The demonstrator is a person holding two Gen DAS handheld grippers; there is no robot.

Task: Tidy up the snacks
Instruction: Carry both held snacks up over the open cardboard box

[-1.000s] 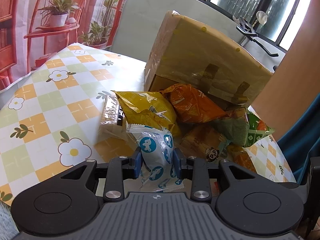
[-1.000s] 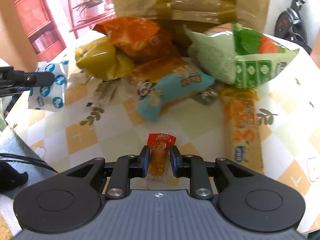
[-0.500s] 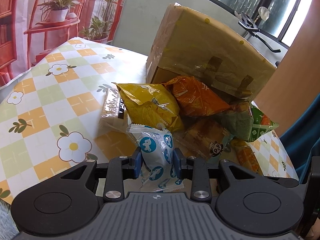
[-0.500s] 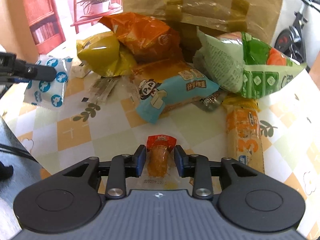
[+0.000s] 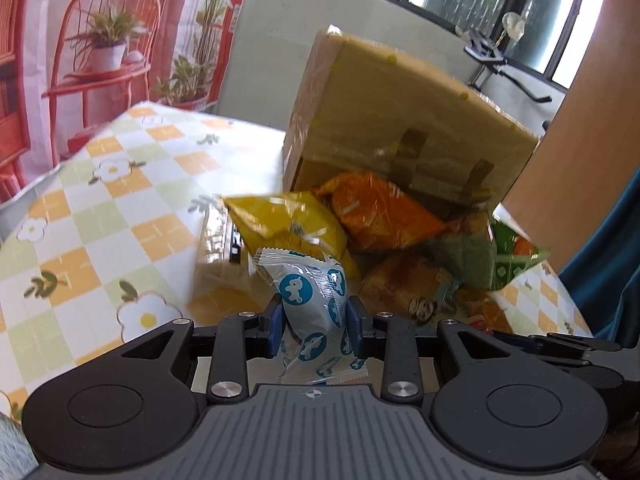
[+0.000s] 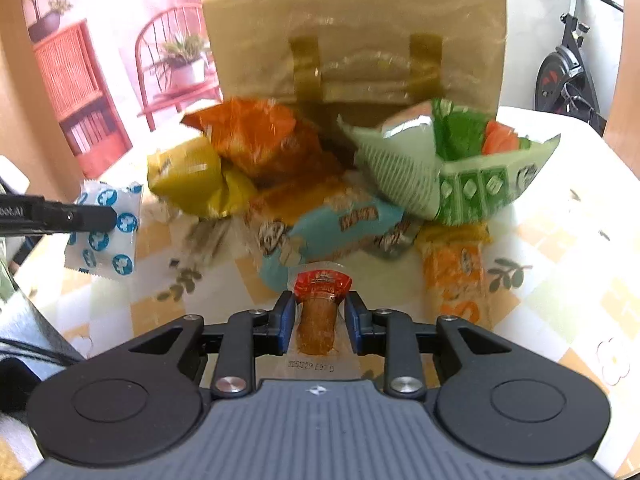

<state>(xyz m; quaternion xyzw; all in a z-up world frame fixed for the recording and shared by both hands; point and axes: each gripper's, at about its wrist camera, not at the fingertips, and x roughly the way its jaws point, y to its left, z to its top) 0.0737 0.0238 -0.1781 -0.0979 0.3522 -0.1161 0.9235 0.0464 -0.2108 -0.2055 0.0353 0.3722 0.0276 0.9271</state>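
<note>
My left gripper (image 5: 314,320) is shut on a white packet with blue round prints (image 5: 308,292), held above the flowered tablecloth (image 5: 100,220). The right wrist view shows that packet (image 6: 108,236) at the left, with a left finger (image 6: 60,216) across it. My right gripper (image 6: 318,316) is shut on a small sausage stick with a red cap (image 6: 322,286), gripping its clear wrapper. Behind both lies a snack pile: a yellow bag (image 5: 288,220), an orange bag (image 5: 380,216), a green bag (image 6: 440,168) and a blue panda packet (image 6: 340,228).
A taped cardboard box (image 5: 400,120) lies on its side behind the pile, its mouth toward the snacks. A long orange packet (image 6: 452,272) lies at the right of the pile. An exercise bike (image 6: 568,80) stands beyond the table's far right edge.
The right jaws widened a little around the sausage stick, and the right view rose and tipped toward the box. The left gripper kept its hold on the blue-printed packet and barely moved.
</note>
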